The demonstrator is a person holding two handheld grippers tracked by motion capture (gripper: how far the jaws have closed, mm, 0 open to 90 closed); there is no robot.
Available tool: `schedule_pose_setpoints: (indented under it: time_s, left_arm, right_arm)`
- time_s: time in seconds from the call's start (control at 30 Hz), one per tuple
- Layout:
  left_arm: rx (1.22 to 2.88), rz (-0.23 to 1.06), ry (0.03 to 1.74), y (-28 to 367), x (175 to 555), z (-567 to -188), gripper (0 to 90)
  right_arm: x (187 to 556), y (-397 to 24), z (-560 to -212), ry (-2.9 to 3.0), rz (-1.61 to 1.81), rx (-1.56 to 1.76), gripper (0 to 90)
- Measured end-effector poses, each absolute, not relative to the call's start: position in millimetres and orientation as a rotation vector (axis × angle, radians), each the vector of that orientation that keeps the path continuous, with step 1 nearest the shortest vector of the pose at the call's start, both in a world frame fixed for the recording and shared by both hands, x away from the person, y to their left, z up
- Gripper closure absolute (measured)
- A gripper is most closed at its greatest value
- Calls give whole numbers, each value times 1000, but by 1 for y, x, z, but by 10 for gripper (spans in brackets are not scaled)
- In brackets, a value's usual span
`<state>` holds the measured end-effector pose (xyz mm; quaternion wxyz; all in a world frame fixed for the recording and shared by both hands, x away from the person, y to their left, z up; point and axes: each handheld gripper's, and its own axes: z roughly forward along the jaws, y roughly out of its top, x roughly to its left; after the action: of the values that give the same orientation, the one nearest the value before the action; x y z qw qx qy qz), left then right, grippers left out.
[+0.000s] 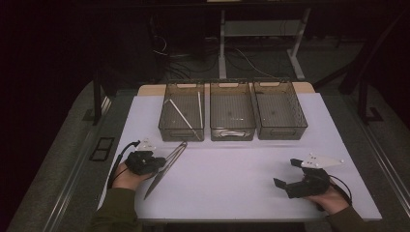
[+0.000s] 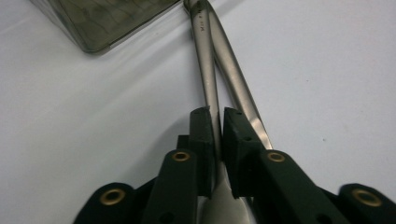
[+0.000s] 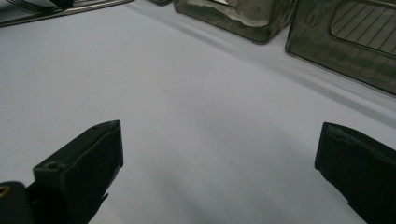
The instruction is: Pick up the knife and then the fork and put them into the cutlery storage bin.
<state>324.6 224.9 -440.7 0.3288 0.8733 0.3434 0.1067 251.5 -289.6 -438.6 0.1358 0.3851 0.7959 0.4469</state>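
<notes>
Left hand-held gripper clamped on long metal tongs; right hand-held gripper idle.

The left hand-held gripper (image 2: 215, 114) is clenched on the two steel arms of the long silver metal tongs (image 1: 167, 166), which lie slantwise on the white table (image 1: 232, 179) at its near left, tips pointing toward the left smoked-plastic bin (image 1: 181, 117). The right hand-held gripper (image 3: 219, 172) rests at the near right with its jaws spread, grasping nothing. Risk: the pads bite the smooth, tapering arms near one end, so the long free end could swing or slide out on lifting, or strike the bin rim.
</notes>
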Motion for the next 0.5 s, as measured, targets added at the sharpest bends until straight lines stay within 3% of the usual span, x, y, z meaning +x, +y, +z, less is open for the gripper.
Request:
schedule_pose_setpoints:
  time_s: [0.5]
  left_arm:
    - [2252,255,904,224,323,-432,841]
  right_arm:
    - [251,-291,-438,2299,1298,1112,11]
